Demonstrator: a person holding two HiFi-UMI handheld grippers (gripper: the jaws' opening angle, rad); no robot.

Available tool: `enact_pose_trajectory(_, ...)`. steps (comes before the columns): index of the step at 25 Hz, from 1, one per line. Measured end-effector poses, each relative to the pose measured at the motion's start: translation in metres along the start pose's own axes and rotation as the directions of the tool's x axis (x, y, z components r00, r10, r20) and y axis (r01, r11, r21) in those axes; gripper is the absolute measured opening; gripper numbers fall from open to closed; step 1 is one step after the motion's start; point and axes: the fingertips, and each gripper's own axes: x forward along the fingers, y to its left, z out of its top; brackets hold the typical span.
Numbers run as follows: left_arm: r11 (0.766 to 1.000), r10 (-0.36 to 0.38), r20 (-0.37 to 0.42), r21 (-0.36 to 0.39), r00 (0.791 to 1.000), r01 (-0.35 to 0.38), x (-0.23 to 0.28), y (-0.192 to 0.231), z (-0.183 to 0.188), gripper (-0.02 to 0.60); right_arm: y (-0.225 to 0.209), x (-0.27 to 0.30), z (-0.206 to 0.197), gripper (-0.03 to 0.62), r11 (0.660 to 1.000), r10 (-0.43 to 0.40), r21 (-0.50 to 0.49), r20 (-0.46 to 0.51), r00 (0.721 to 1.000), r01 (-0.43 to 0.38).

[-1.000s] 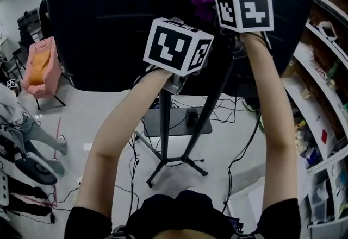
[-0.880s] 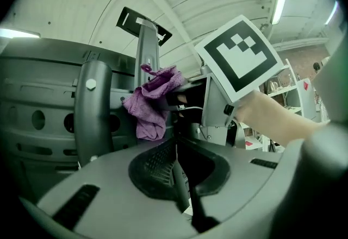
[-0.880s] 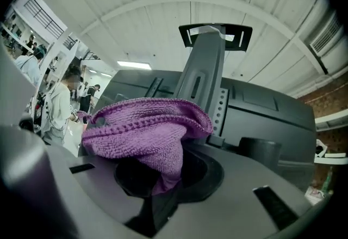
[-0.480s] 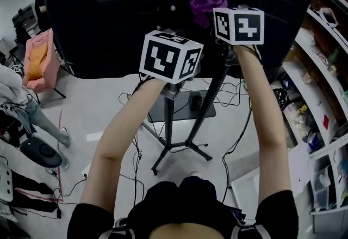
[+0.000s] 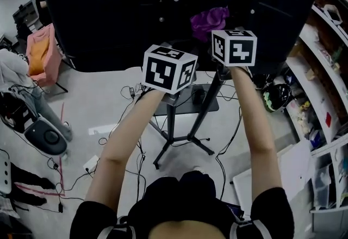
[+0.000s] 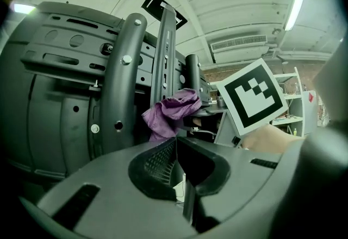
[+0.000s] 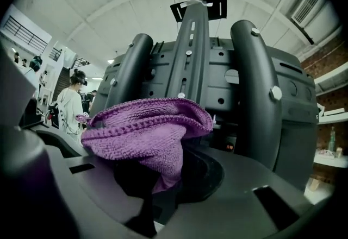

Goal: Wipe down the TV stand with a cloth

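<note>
Two grippers are held up at the TV stand (image 5: 170,124). The purple cloth (image 7: 145,133) is clamped in the right gripper (image 7: 163,175), bunched at its 12 o'clock against the stand's uprights. The left gripper (image 6: 175,143) is closed and empty.

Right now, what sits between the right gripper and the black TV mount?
A purple cloth, clamped in the right gripper, shown in the right gripper view.

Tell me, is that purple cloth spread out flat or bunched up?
Bunched up. The purple cloth is a crumpled wad with folds drooping, pinched in the right gripper's jaws.
</note>
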Motion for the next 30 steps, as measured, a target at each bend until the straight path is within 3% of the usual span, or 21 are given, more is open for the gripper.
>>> enact_pose_trajectory(5, 0.999, 0.026, -0.013, 0.021, 1.000, -0.026, 0.002, -0.004, -0.020, 0.007, 0.004, -0.001, -0.028, 0.064, 1.000, 0.010, 0.020, -0.007, 1.000, -0.010)
enact_pose_trajectory(13, 0.998, 0.049, -0.038, -0.026, 0.998, -0.050, 0.000, -0.001, -0.048, 0.006, 0.014, -0.001, -0.079, 0.064, 0.997, 0.038, 0.069, -0.066, 0.997, -0.034)
enact_pose_trajectory(18, 0.999, 0.047, -0.042, -0.011, 0.998, -0.048, -0.008, -0.006, -0.057, 0.006, 0.025, -0.012, -0.100, 0.064, 0.991, 0.107, 0.092, -0.089, 0.990, -0.099)
enact_pose_trajectory(25, 0.997, 0.081, -0.004, 0.013, 0.997, -0.081, -0.036, 0.003, -0.043, 0.007, 0.048, -0.035, -0.057, 0.064, 0.982, 0.175, 0.072, 0.034, 0.984, -0.177)
enact_pose_trajectory(30, 0.994, 0.105, 0.049, 0.028, 0.993, -0.107, -0.059, 0.018, -0.007, 0.006, 0.069, -0.044, 0.013, 0.064, 0.969, 0.231, 0.047, 0.170, 0.958, -0.242)
